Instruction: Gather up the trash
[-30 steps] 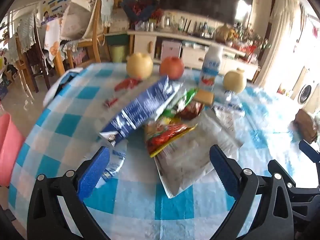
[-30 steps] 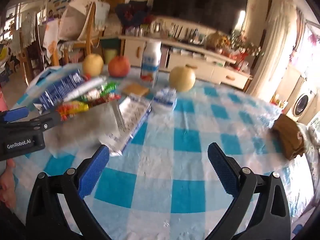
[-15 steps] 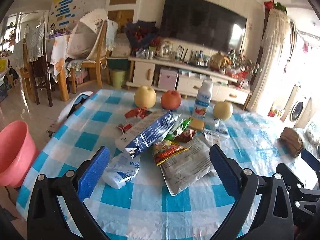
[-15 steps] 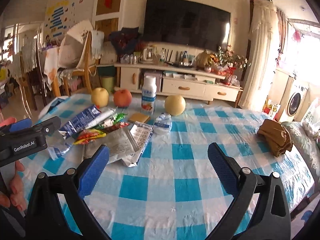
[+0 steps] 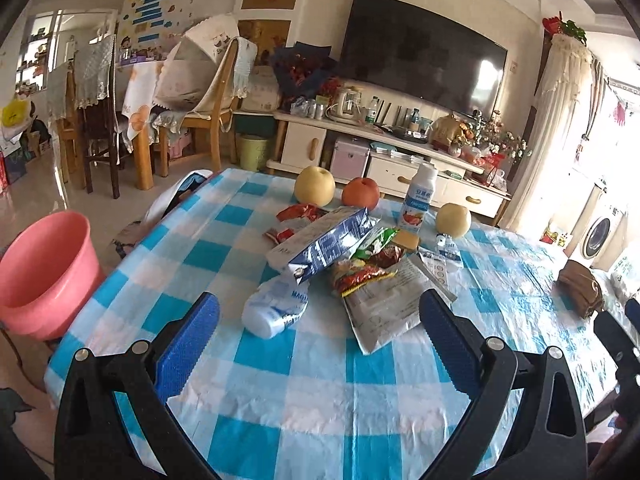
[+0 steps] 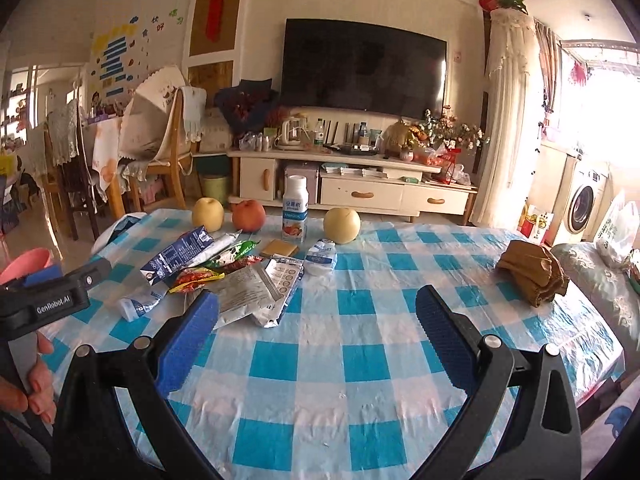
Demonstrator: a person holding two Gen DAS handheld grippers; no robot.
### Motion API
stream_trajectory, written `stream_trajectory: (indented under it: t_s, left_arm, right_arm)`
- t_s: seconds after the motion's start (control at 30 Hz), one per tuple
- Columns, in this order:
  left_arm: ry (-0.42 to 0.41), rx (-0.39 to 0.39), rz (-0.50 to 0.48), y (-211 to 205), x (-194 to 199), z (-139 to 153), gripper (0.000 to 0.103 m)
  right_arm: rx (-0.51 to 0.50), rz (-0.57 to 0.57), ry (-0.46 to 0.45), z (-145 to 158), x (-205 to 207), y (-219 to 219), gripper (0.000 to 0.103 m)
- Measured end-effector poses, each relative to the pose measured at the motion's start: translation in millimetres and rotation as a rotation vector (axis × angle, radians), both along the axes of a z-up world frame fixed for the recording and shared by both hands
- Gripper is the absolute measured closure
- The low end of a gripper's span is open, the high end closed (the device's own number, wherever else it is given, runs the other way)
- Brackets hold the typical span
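Observation:
A heap of wrappers lies mid-table: a blue and white carton [image 5: 320,242] [image 6: 176,254], a red and yellow snack bag [image 5: 360,274] [image 6: 194,278], a grey foil pouch [image 5: 386,302] [image 6: 248,294], a crumpled white bottle [image 5: 276,308] [image 6: 140,304] and a small white pack [image 6: 320,256]. My left gripper [image 5: 318,330] hovers open near the table's front edge, short of the heap, nothing between its fingers. My right gripper [image 6: 316,326] is open too, over bare cloth to the right of the heap. The left gripper's body [image 6: 52,300] shows at the right wrist view's left edge.
Two pears [image 5: 314,186] [image 5: 453,220], an apple [image 5: 360,193] and an upright yoghurt bottle [image 5: 418,204] stand at the far edge. A pink bucket [image 5: 44,276] sits on the floor left of the checked table [image 5: 312,408]. A brown cloth [image 6: 532,272] lies at right. Chairs stand beyond.
Both grippers have pulled back and up from the table, so the heap of wrappers looks smaller and farther away. The pink bucket has come fully into the left wrist view. Nothing was grasped.

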State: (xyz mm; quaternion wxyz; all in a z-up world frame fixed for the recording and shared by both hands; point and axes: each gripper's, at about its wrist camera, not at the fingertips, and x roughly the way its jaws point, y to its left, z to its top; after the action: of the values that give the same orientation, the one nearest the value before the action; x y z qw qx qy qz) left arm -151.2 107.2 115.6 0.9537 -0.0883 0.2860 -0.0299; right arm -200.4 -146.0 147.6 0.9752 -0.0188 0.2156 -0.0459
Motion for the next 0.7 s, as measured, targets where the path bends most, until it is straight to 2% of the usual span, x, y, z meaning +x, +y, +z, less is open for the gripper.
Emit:
stream_trajectory:
  t_s: [0.2, 0.7]
  left_arm:
    - [0.008, 0.009, 0.001, 0, -11, -3, 0.005]
    - [0.035, 0.014, 0.027, -3, -7, -9, 0.005]
  right_arm:
    - [0.013, 0.005, -0.010, -1, -8, -3, 0.004]
    - [0.013, 0.004, 0.014, -12, -4, -9, 0.004]
